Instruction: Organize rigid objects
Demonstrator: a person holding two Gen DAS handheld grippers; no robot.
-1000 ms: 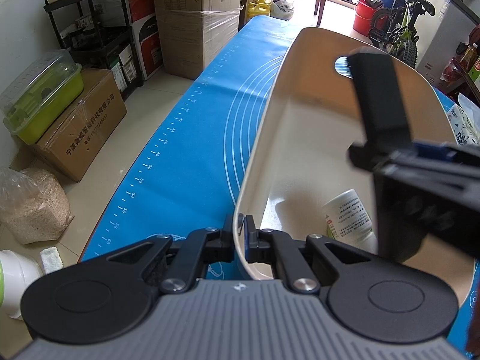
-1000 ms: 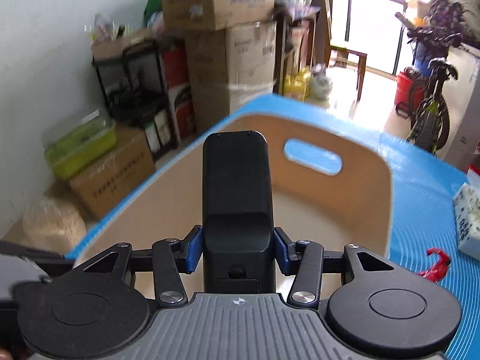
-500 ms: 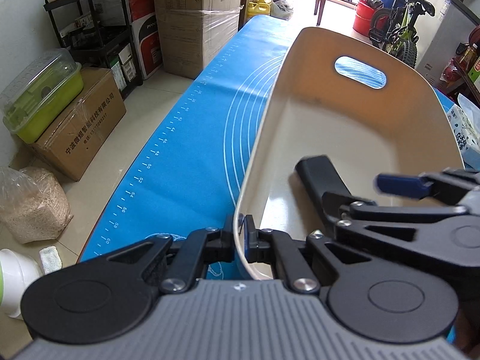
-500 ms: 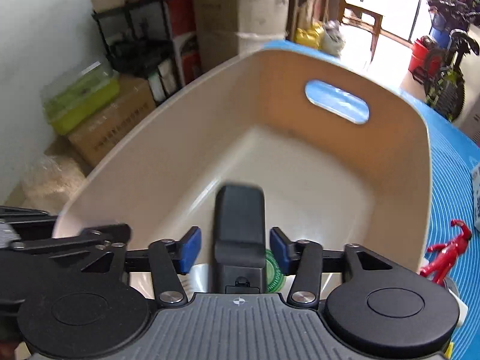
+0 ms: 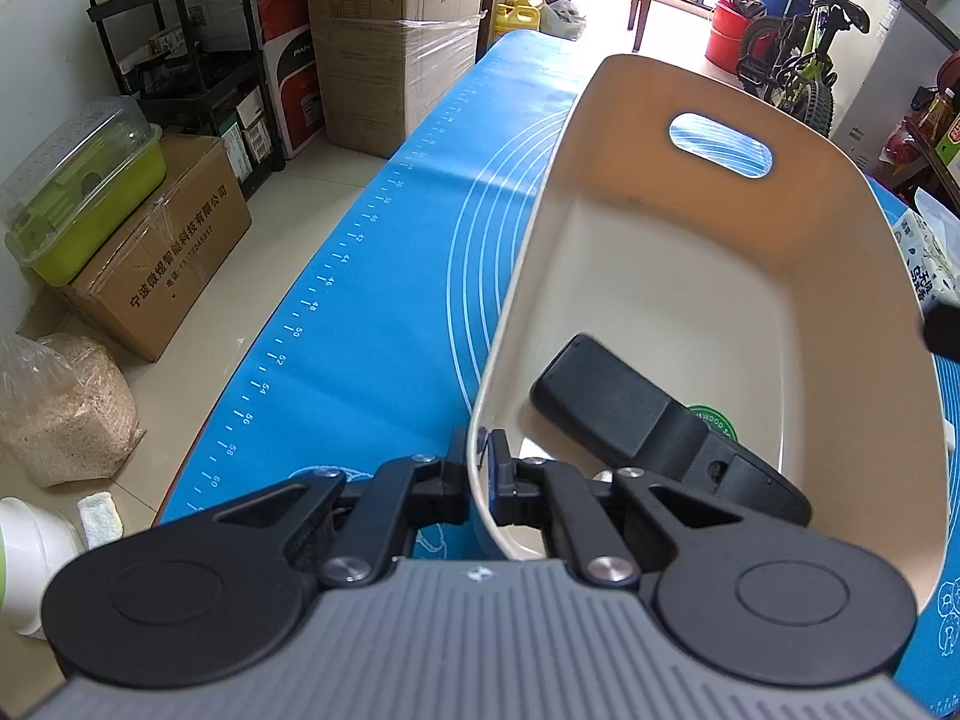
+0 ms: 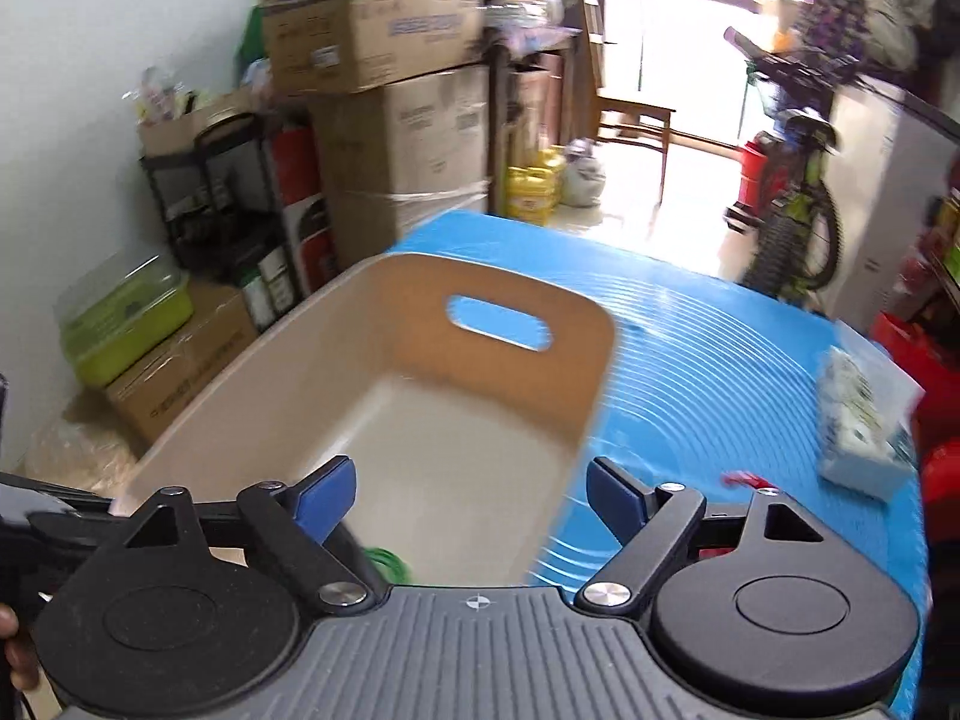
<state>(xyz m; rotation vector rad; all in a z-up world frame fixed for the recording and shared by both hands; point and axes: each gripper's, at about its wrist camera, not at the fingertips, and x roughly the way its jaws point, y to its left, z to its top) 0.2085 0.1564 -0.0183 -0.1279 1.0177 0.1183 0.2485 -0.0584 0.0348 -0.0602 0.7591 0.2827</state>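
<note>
A beige tub (image 5: 840,228) with a handle slot stands on the blue mat (image 5: 384,276). My left gripper (image 5: 478,456) is shut on the tub's near left rim. A black device (image 5: 624,408) lies on the tub floor, over a bottle with a green-ringed lid (image 5: 714,417). My right gripper (image 6: 471,495) is open and empty, above the tub's (image 6: 336,348) near right part. The green lid (image 6: 390,561) peeks out below its left finger. A red toy figure (image 6: 741,479) lies on the mat (image 6: 720,360) right of the tub.
A tissue pack (image 6: 864,420) lies at the mat's right edge. Cardboard boxes (image 5: 396,30), a black shelf (image 5: 198,90), a green container (image 5: 84,180) and a grain bag (image 5: 60,408) stand on the floor to the left. A bicycle (image 5: 798,66) is at the back right.
My right gripper lowered the black device into the tub, opened and let it go, then pulled up and back. The left gripper has kept its hold on the rim.
</note>
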